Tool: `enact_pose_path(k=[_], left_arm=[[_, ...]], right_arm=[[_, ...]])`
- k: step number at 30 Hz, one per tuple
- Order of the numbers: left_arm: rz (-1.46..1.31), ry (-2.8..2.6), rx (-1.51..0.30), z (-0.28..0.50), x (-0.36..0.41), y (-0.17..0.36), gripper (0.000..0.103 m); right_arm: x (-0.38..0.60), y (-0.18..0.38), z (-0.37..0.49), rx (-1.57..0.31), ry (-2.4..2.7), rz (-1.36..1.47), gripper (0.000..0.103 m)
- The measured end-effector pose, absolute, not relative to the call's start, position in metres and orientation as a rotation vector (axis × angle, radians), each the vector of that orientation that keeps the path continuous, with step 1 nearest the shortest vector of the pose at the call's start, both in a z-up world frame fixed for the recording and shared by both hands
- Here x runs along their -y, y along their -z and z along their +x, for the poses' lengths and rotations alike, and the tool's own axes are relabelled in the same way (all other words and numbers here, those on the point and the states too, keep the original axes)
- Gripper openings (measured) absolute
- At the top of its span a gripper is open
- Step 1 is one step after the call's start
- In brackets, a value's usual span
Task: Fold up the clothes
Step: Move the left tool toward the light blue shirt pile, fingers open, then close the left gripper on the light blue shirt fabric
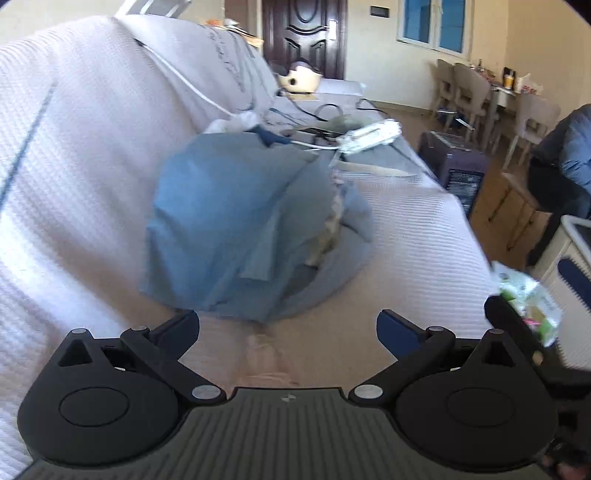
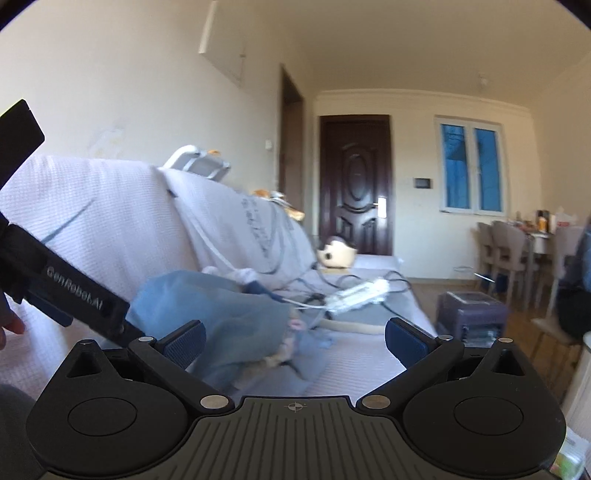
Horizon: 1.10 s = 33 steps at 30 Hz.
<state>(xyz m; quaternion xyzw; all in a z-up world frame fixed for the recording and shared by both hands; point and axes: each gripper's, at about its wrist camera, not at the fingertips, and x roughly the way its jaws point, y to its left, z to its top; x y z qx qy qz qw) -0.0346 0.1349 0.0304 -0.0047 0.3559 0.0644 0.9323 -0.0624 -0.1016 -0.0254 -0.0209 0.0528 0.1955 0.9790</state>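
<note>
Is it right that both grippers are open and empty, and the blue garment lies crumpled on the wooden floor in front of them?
Not quite. The blue garment lies crumpled on the sofa, on its white cover, not on the wooden floor; the left wrist view shows this. The rest holds: the left gripper and the right gripper are both open and empty.

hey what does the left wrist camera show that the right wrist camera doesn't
Only the left wrist view shows a crinkly green packet at its right edge and the whole blue garment from above on the sofa.

Only the right wrist view shows the ceiling, the wall behind the sofa, and the left tongs' black body crossing its left side.

Both show open tongs, left and right, the garment, the white power strip, the dark door, window and dining chairs.
</note>
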Motion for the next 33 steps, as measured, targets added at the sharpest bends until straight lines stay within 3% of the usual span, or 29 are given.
enact_pose_path(k=[16, 25, 33], left_arm=[[-0.028, -0.190, -0.711, -0.015, -0.152, -0.036, 0.103], [-0.066, -0.209, -0.836, 0.049, -0.140, 0.019, 0.103], [-0.091, -0.330, -0.884, 0.113, -0.161, 0.053, 0.101]], right_arm=[[0.073, 0.033, -0.056, -0.125, -0.510, -0.096, 0.103], [0.093, 0.055, -0.026, -0.255, -0.515, -0.133, 0.103], [0.102, 0.067, 0.057, -0.387, -0.521, -0.045, 0.103]])
